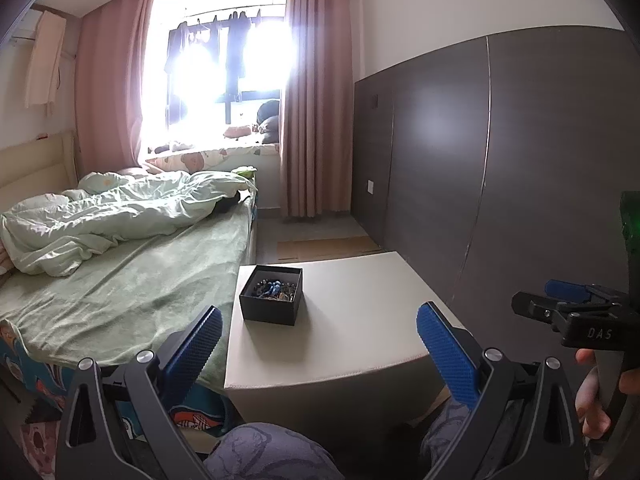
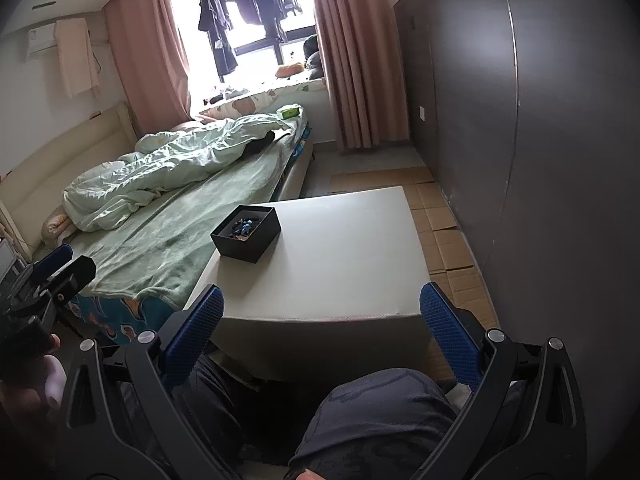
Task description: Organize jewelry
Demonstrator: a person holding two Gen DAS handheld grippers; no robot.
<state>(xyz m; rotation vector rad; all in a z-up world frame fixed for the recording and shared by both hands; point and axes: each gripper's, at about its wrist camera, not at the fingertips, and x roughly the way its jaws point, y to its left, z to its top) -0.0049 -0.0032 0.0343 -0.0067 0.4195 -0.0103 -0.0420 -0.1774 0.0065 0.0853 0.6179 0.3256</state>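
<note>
A small black open box (image 1: 271,300) stands on the left far part of a white table (image 1: 352,320). It holds a heap of jewelry (image 1: 276,289) with blue and dark beads. The box (image 2: 246,239) and jewelry (image 2: 244,227) also show in the right wrist view on the table (image 2: 340,256). My left gripper (image 1: 320,344) is open and empty, held back over the table's near edge. My right gripper (image 2: 320,320) is open and empty, also short of the near edge. Each gripper shows at the edge of the other's view, the right (image 1: 560,304) and the left (image 2: 60,268).
A bed (image 1: 120,264) with a green sheet and rumpled duvet lies left of the table. A dark panelled wall (image 1: 500,160) runs along the right. Flattened cardboard (image 2: 440,232) covers the floor beside the table. The person's knees (image 2: 380,420) are below the grippers.
</note>
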